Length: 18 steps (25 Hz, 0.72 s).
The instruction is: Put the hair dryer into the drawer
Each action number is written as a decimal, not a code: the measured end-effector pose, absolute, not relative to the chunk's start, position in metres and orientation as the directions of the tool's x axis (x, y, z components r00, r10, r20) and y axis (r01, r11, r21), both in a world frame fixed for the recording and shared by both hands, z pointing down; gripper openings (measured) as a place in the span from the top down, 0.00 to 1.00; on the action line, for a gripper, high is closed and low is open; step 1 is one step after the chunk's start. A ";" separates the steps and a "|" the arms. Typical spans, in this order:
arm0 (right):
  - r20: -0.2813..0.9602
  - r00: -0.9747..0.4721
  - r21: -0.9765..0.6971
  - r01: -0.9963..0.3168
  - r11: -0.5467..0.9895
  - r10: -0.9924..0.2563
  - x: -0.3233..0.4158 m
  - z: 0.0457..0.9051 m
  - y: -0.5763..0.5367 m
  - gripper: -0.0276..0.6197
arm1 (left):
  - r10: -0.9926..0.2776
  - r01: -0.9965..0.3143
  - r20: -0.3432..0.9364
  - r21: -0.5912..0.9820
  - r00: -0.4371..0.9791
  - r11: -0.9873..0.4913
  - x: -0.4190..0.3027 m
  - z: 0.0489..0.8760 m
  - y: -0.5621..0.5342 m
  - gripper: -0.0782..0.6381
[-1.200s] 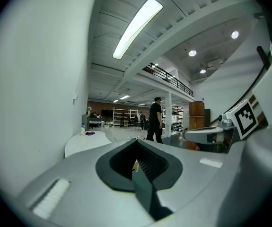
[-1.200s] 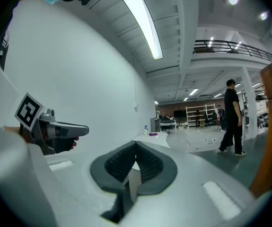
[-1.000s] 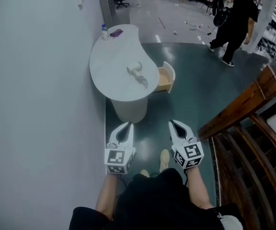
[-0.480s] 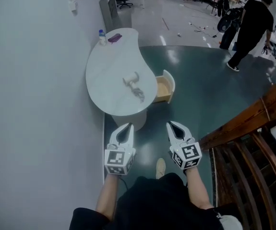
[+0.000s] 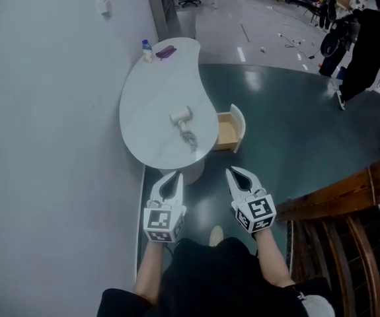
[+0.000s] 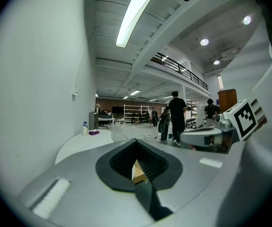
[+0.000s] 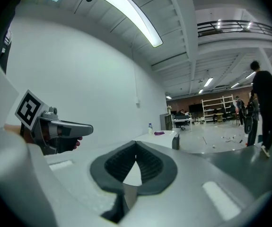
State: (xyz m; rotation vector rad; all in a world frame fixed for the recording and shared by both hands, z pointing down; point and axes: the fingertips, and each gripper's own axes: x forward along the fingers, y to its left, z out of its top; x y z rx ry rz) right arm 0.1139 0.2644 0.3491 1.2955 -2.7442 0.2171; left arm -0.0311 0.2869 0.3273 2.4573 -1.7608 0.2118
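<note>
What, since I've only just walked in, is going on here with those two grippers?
A person holds the left gripper and the right gripper out in front, side by side, both with their fingers shut on nothing. They are short of the white table. The hair dryer lies untouched on the tabletop, with its cord beside it. The drawer under the table's edge stands open. Nothing has been picked up yet.

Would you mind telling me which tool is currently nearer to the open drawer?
Right. The right tool sits short of the open drawer, almost in line with it; the left tool is offset to its left, facing the white table at its near end.
</note>
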 end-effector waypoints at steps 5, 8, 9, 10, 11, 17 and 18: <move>0.163 -0.667 -0.108 -0.745 0.659 -0.727 0.112 0.356 0.250 0.95 | -0.940 -0.961 0.203 0.017 0.274 -0.276 -0.032 0.333 0.279 0.88; 0.170 -0.683 -0.120 -0.730 0.673 -0.710 0.109 0.365 0.236 0.95 | -0.943 -0.967 0.217 0.018 0.251 -0.253 -0.036 0.340 0.268 0.88; 0.174 -0.688 -0.124 -0.725 0.678 -0.704 0.107 0.368 0.232 0.95 | -0.944 -0.969 0.222 0.018 0.243 -0.245 -0.038 0.343 0.264 0.88; 0.179 -0.693 -0.127 -0.720 0.682 -0.698 0.105 0.371 0.227 0.95 | -0.945 -0.971 0.226 0.019 0.236 -0.238 -0.040 0.345 0.259 0.88; 0.184 -0.696 -0.129 -0.717 0.685 -0.694 0.102 0.374 0.222 0.95 | -0.946 -0.973 0.231 0.019 0.230 -0.232 -0.042 0.347 0.255 0.88; 0.190 -0.707 -0.130 -0.705 0.697 -0.681 0.082 0.381 0.180 0.95 | -0.949 -0.977 0.234 0.025 0.213 -0.213 -0.062 0.356 0.217 0.88; 0.190 -0.707 -0.129 -0.705 0.697 -0.681 0.078 0.382 0.171 0.95 | -0.949 -0.977 0.233 0.025 0.212 -0.212 -0.067 0.357 0.209 0.88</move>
